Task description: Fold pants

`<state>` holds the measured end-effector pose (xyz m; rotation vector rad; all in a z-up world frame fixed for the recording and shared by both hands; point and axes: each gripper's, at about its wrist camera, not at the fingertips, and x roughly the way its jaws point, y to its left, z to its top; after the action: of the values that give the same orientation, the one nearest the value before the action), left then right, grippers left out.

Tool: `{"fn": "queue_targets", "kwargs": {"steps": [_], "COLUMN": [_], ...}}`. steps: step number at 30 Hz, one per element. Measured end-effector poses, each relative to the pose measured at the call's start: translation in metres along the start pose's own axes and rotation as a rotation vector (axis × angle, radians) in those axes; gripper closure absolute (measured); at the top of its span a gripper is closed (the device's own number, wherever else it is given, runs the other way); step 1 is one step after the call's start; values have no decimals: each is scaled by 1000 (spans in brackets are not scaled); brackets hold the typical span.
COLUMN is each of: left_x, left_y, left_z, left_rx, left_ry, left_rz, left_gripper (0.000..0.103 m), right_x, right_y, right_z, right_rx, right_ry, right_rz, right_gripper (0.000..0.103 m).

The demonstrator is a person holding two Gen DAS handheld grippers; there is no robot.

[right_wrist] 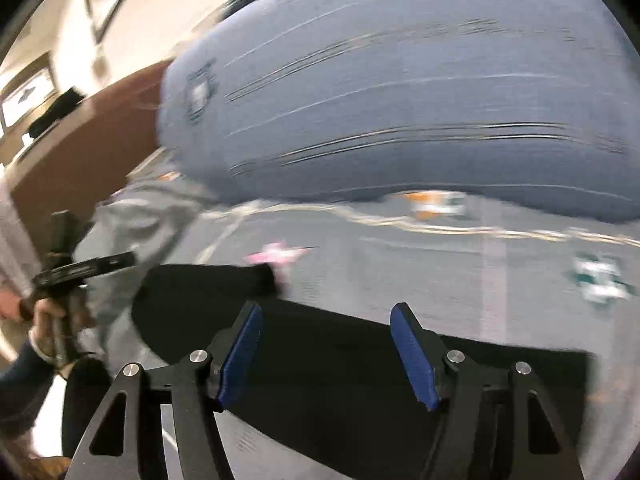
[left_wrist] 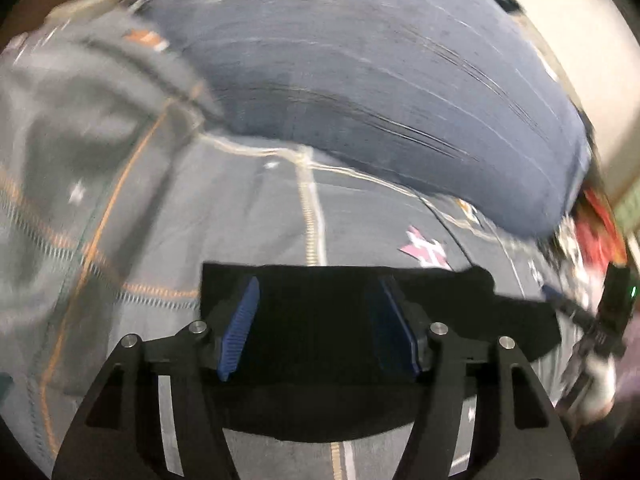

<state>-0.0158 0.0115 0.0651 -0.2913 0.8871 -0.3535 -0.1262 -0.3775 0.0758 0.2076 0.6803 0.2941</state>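
Black pants lie flat on a grey patterned bedspread; they show in the right wrist view as a long dark band. My left gripper is open, its blue-padded fingers spread just over the pants' cloth, nothing held. My right gripper is open too, over the pants' upper edge. The right gripper also shows at the right edge of the left wrist view, and the left gripper at the left of the right wrist view. Both views are motion blurred.
A large blue-grey pillow lies behind the pants, also in the right wrist view. A grey rumpled blanket lies left. A brown headboard and cream wall stand behind. Red items sit at the right.
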Motion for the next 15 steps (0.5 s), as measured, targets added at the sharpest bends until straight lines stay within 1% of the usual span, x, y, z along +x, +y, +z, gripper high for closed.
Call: {"fn": "queue_targets", "kwargs": {"steps": [2, 4, 5, 6, 8, 9, 11, 12, 14, 15], "left_x": [5, 11, 14, 20, 26, 30, 36, 40, 50, 54], "left_y": [7, 11, 12, 12, 12, 11, 13, 15, 20, 23], "left_z": [-4, -6, -7, -9, -11, -12, -13, -15, -19, -21], "left_rx": [-47, -62, -66, -64, -52, -40, -28, -27, -32, -39], "left_ry": [2, 3, 6, 8, 10, 12, 6, 0, 1, 8], "left_rz": [22, 43, 56, 74, 95, 108, 127, 142, 174, 173], "left_gripper": [42, 42, 42, 42, 42, 42, 42, 42, 41, 41], "right_x": [33, 63, 78, 92, 117, 124, 127, 124, 120, 126], "right_y": [21, 32, 38, 42, 51, 53, 50, 47, 34, 29], "right_z": [4, 8, 10, 12, 13, 13, 16, 18, 18, 17], "right_rx": [-33, -44, -48, -57, -87, -109, -129, -122, -71, -46], "right_ry": [43, 85, 105, 128, 165, 177, 185, 173, 134, 134], "right_rz": [26, 43, 54, 64, 50, 47, 40, 48, 44, 24], "right_gripper": [38, 40, 57, 78, 84, 90, 92, 92, 92, 92]}}
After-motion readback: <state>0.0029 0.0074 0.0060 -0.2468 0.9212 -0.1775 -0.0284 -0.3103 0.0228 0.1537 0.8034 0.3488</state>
